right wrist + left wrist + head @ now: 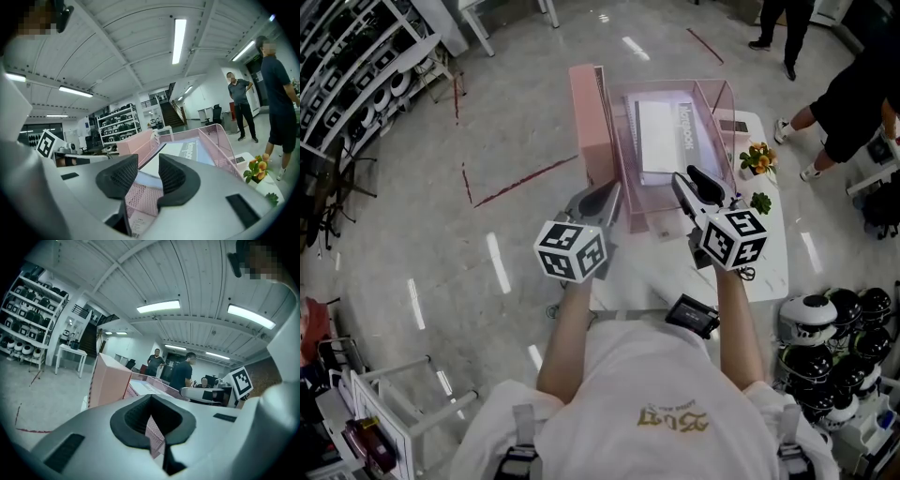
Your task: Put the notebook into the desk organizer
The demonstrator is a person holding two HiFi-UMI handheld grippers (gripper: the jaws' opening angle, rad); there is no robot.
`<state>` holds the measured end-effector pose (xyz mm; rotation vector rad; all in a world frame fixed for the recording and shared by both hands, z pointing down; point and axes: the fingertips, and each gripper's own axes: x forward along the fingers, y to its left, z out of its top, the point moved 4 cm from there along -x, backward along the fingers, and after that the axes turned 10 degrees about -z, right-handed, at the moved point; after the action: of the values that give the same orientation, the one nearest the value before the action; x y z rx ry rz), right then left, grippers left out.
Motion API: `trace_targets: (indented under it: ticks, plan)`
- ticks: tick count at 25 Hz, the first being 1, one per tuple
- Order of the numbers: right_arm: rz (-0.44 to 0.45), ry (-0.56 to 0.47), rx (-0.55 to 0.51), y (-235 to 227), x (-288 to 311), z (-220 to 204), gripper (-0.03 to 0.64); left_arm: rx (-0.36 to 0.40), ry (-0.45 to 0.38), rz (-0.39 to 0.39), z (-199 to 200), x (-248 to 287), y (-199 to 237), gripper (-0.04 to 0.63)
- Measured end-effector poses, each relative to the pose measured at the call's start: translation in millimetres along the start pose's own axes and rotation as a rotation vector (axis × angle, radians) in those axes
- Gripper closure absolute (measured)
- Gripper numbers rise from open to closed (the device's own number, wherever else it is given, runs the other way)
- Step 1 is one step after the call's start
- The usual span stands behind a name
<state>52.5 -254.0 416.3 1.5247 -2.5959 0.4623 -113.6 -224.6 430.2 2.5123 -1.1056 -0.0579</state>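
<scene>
Shelves of gear line the far left wall above a pale floor. The person's left forearm reaches straight ahead from the body. It holds the left gripper about level, tipped slightly down, with its marker cube on top. Its fingers are together at the tips with nothing between them, just short of the organizer's near left corner.

A tall pink box stands upright against the left side of the organizer, a pink mesh tray on the white worktop. The notebook lies flat inside the tray, pale cover up, its spine along the left wall.

The right forearm also stretches forward, nearly parallel to the left one. The right gripper points slightly down, its tips over the tray's near right corner. Its fingers stand partly apart and grip nothing. The tray's mesh and the notebook show through the gap.

Right of the tray, a small plant with orange blooms sits on the worktop. Dark helmets cluster on the floor at lower right, and another person's legs show at upper right.
</scene>
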Motion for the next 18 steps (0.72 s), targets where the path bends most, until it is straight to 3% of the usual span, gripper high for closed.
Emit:
trace_targets:
  ticks: [9,13,18]
  plan:
    - [-0.059,-0.045,0.03,11.3,-44.9,-14.2,0.56,0.092,-0.006,0.0,-4.3,-21.6,-29.9,0.58]
    - [-0.101,-0.071,-0.003,16.9,-64.9,-21.3,0.602,0.082,-0.013,0.002,-10.8,-33.6,-38.9,0.58]
    - [-0.112,-0.08,-0.003,26.6,-77.7,-27.0,0.606,0.065,-0.007,0.008,-19.2,-46.8,-42.6,0.58]
